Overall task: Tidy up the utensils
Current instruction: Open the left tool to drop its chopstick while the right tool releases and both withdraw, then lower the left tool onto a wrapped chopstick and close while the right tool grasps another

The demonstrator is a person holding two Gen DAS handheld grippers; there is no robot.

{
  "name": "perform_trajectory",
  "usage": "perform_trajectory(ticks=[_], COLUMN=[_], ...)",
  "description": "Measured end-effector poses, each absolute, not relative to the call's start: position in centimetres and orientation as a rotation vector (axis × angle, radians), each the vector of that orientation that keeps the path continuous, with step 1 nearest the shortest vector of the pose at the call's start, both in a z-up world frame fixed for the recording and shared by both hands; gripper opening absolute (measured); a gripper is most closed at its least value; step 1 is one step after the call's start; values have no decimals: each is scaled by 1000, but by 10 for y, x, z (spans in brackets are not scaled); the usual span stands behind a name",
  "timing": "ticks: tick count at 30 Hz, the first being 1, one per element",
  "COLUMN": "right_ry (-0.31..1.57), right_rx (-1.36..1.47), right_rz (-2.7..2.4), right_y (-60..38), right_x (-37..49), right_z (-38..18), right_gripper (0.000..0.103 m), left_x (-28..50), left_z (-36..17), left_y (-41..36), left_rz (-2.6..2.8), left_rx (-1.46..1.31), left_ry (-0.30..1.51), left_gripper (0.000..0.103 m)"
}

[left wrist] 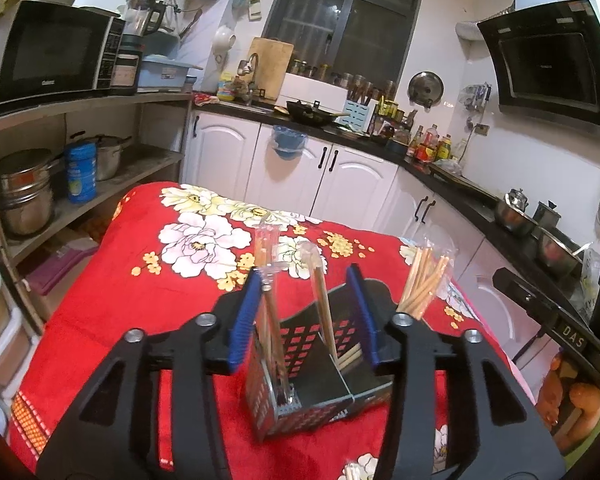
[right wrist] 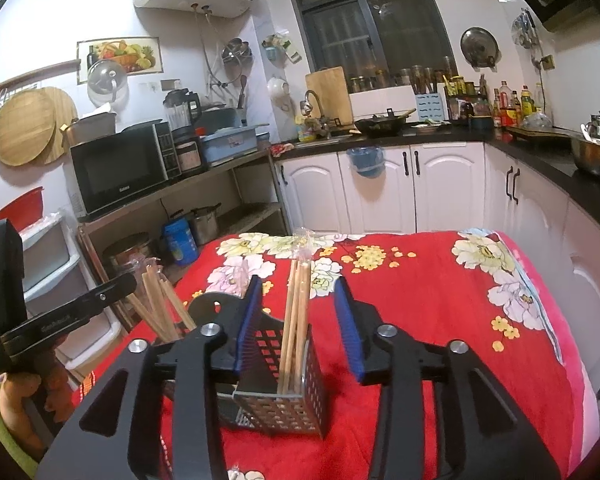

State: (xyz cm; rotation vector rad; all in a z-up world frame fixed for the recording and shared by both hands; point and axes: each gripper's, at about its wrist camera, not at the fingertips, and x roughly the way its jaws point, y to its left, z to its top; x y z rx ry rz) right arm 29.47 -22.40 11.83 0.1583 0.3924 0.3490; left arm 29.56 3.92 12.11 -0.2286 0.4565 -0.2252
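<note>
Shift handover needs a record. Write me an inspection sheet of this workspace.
Surface: red floral cloth covers the table.
Job's things: perforated metal utensil caddy stands upright, with several compartments; wrapped chopsticks stand in one, more chopsticks in another.
Clutter: a few wrapped items lie at the cloth's near edge, unclear what.
Grippers: left gripper open, fingers either side of the caddy; right gripper open, chopsticks between its fingers, not clamped.
Cables: nothing seen.
Surroundings: microwave on a shelf, white cabinets, dark countertop with bottles and pots.
</note>
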Motion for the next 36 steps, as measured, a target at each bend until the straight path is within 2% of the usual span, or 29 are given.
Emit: perform_trajectory(ticks=[1,3,7,8,10,12,15,22,36], right_ry=[393,393,390,390,388,380,369,366,371], right_rx=[159,148,124,124,120,111,93,79,45], right_rz=[349,349,341,342,343,338,325,324,326], right_y=[-224,-224,-224,-225,-225,-225,-226,-229,-229], right_x=[293,289,282,279,274,269,260,241,207], right_z=[118,119,118,118,118,119,118,116,109], right_gripper=[43,47,56,57,61,64,66,72,75], left_x=[294,291,282,280,275,272,263,244,208], left_z=[121,121,122,122,122,123,124,123,106], left_y=[40,42,45,46,48,49,49,51,51], left_rz=[-222,-220,-210,-209,-208,-205,-203,-189,-152], left_rx=[-232,-237,-241,-243,-252,-254,-250,-248,-230], left_ry=[455,454,442,440,437,433,424,415,429], left_gripper=[45,56,66,72,76,85,92,92,92])
